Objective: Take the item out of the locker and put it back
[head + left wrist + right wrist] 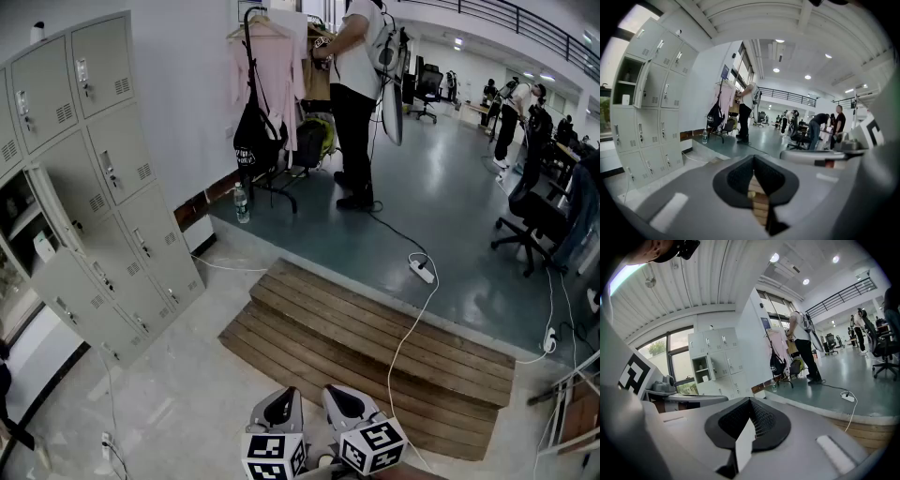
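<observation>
The locker (103, 197) stands in the left of the head view, leaning across the frame, with one door (58, 223) swung open near the left edge. In the compartment behind that door a small white item (43, 247) sits on the lower shelf. It looks upright, but it is too small to tell what it is or how its long axis runs. Both claws hang at the bottom centre of the frame, well apart from the locker, with bare floor between. The left claw (281, 401) is clenched with nothing in it, its pads meeting at the tips. The right claw (343, 399) is likewise clenched and empty. The item lies up and to the left of both, so the left claw is the nearer one, though only slightly, as the two sit side by side. The task appears not yet begun. The reach likely calls for closing in on the open compartment and releasing a claw before it enters.
</observation>
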Available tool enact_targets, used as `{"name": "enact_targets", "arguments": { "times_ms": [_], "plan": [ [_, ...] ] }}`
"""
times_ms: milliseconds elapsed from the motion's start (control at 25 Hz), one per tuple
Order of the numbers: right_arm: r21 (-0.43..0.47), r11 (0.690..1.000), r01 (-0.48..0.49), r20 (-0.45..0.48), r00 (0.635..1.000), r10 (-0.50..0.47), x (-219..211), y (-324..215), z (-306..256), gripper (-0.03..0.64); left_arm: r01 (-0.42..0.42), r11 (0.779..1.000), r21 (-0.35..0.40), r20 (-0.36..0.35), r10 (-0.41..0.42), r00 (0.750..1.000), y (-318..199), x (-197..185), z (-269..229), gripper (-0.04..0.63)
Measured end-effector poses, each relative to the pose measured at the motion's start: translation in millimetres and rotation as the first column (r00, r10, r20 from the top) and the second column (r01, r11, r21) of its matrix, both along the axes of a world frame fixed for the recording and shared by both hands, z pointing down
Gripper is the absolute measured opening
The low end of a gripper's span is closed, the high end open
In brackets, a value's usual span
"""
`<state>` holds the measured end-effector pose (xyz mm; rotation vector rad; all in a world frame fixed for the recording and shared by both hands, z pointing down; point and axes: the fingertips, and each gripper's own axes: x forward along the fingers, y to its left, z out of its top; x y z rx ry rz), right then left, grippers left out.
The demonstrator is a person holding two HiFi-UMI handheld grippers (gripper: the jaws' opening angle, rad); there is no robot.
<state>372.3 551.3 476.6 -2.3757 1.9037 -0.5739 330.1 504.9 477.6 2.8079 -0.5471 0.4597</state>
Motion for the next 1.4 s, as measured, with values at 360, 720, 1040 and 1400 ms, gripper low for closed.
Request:
{"name": "enact_targets", "arguments": {
  "times_ms": [360,720,1040,1400],
  "plan": [
    [-0.010,0.997,0.080,0.012,0.997,-0.080,-1.2,4.1,12.6,-0.002,0.112,0.994,0.011,0.004,-0.112,0.994,0.2,-15.7,10.2,0.006],
    [-0.043,0.959,0.280,0.054,0.959,-0.278,-37.2,-22.8,27.6,-0.001,0.301,0.952,-0.055,0.033,-0.299,0.954,-16.5,-66.0,29.5,0.006],
    [-0.072,0.901,0.428,0.063,0.904,-0.424,-89.5,-100.0,42.7,-0.001,0.444,0.892,-0.080,0.025,-0.443,0.896,-87.4,-123.4,35.3,0.006],
    [-0.065,0.844,0.532,0.052,0.847,-0.529,-171.0,-265.1,41.6,-0.001,0.521,0.852,-0.041,0.020,-0.521,0.853,-245.6,-198.7,25.7,0.006]
  ]
}}
